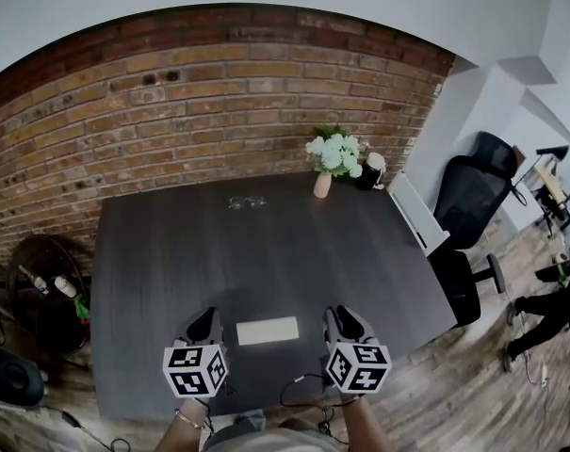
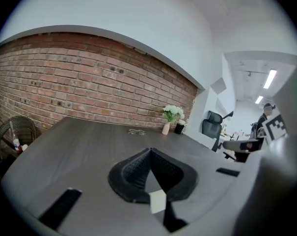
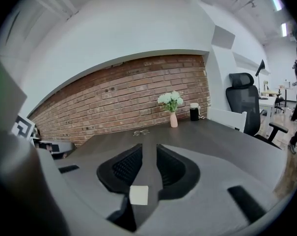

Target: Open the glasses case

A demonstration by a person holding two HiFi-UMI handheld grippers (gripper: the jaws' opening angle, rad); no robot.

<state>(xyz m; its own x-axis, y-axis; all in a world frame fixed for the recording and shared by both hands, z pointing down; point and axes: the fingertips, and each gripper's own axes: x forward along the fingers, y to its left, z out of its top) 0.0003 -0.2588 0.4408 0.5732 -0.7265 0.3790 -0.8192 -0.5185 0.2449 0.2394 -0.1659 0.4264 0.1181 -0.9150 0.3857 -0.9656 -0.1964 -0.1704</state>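
Note:
The glasses case (image 1: 267, 330) is a flat white oblong lying shut near the front edge of the dark table (image 1: 171, 252). My left gripper (image 1: 207, 316) hovers just left of it, apart from it, and in the left gripper view its jaws (image 2: 149, 151) meet at the tips with nothing between them. My right gripper (image 1: 339, 314) hovers just right of the case, also apart. Its jaws (image 3: 149, 149) stand apart and hold nothing. Neither gripper view shows the case.
A pair of glasses (image 1: 247, 201) lies at the table's far side. A small vase of white flowers (image 1: 330, 158) and a black cup (image 1: 369, 171) stand at the far right corner. Office chairs (image 1: 468, 196) stand right of the table, a wicker chair (image 1: 40, 281) left.

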